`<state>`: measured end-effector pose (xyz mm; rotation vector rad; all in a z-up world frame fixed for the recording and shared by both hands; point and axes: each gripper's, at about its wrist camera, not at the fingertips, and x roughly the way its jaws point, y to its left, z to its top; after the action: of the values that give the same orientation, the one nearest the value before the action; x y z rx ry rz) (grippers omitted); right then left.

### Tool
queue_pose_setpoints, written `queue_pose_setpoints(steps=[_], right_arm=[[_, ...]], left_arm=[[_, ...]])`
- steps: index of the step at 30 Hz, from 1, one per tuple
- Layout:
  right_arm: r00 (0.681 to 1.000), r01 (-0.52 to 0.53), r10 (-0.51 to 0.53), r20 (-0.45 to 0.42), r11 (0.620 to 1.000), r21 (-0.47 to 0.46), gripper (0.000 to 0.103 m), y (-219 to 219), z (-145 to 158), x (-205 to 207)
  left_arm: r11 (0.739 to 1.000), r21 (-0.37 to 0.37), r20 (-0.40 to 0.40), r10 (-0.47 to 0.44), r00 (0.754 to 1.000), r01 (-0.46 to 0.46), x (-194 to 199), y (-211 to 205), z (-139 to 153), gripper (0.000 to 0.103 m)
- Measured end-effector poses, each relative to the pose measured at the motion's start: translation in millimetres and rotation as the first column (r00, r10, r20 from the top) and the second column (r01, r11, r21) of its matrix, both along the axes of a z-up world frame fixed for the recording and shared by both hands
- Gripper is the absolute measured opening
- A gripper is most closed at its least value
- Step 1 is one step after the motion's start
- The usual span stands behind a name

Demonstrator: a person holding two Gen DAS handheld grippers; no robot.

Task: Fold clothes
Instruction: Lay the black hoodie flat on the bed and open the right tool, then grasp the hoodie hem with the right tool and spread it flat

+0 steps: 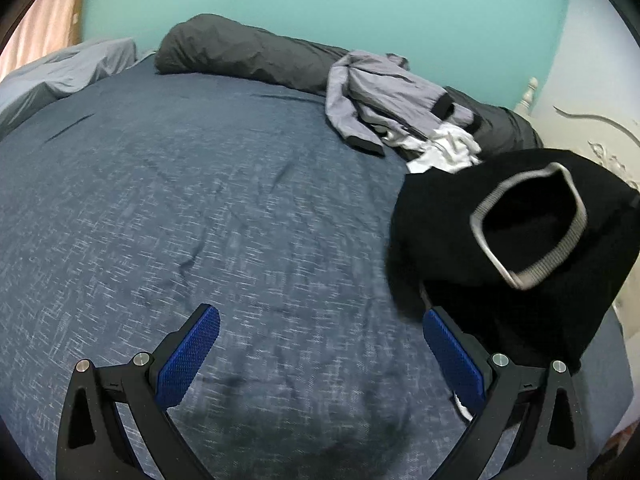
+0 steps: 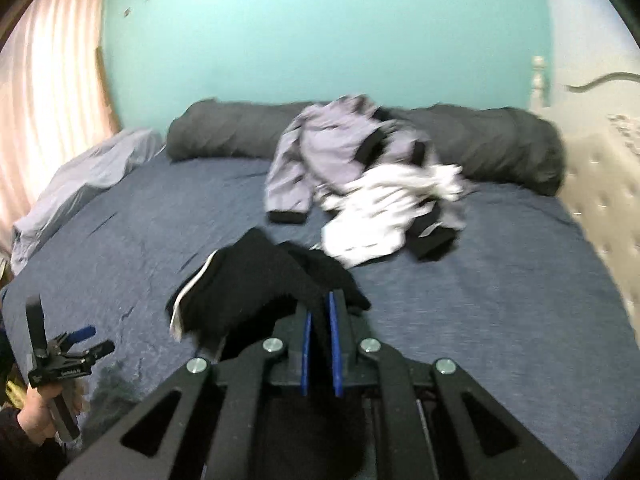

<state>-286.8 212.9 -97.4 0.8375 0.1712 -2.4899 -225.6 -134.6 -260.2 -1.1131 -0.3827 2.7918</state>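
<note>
A black garment with a grey-ribbed neck opening hangs lifted at the right of the left wrist view, above the blue bedspread. My right gripper is shut on this black garment, whose bunched cloth with a white stripe drapes off to the left. My left gripper is open over bare bedspread, nothing between its blue pads; its right finger sits just under the hanging cloth. The left gripper also shows at the lower left of the right wrist view, held by a hand.
A lilac jacket with black cuffs and a white garment lie heaped at the far side of the bed. A dark grey bolster runs along the turquoise wall. A pale blue pillow sits left; a cream headboard right.
</note>
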Motion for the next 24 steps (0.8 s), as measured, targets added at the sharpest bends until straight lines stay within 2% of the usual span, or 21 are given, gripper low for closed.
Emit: queue_pose_setpoints(steps=[1, 4, 8, 11, 14, 16, 17, 18, 20, 24], right_arm=[[1.0, 0.027, -0.027, 0.007, 1.0, 0.006, 0.008, 12, 0, 0], [0.99, 0.094, -0.101, 0.099, 0.993, 0.068, 0.008, 43, -19, -7], [0.96, 0.129, -0.176, 0.219, 0.968, 0.216, 0.009, 58, -74, -9], [0.932, 0.183, -0.238, 0.272, 0.96, 0.212, 0.01, 73, -97, -12], [0.92, 0.242, -0.288, 0.264, 0.951, 0.194, 0.012, 85, -98, -14], [0.921, 0.273, -0.307, 0.238, 0.948, 0.167, 0.016, 90, -88, -15], [0.923, 0.283, -0.311, 0.228, 0.948, 0.149, 0.024, 92, -84, -15], [0.927, 0.279, -0.301, 0.223, 0.952, 0.125, 0.036, 92, -81, -16], [0.943, 0.228, -0.245, 0.225, 0.968, 0.1, 0.051, 83, -78, -16], [0.962, 0.115, -0.139, 0.236, 0.987, 0.112, 0.054, 46, -85, -21]], left_arm=[[1.0, 0.0, -0.002, -0.007, 1.0, 0.007, 2, 3, 1, 0.103], [1.0, 0.0, -0.005, -0.027, 1.0, 0.027, 4, 9, 3, 0.103], [0.999, -0.007, -0.004, -0.048, 0.999, 0.048, 6, 15, 3, 0.103], [0.998, -0.013, -0.004, -0.063, 0.998, 0.063, 7, 20, 3, 0.103], [0.997, -0.018, -0.003, -0.078, 0.997, 0.078, 8, 25, 3, 0.103], [0.997, -0.013, -0.001, -0.076, 0.997, 0.076, 7, 23, 3, 0.103], [0.997, -0.01, -0.001, -0.075, 0.997, 0.075, 6, 22, 3, 0.103], [0.997, -0.007, 0.0, -0.074, 0.997, 0.074, 5, 21, 3, 0.103], [0.997, -0.001, 0.002, -0.071, 0.997, 0.071, 4, 19, 3, 0.103], [0.997, 0.0, 0.007, -0.075, 0.997, 0.075, 5, 20, 2, 0.103]])
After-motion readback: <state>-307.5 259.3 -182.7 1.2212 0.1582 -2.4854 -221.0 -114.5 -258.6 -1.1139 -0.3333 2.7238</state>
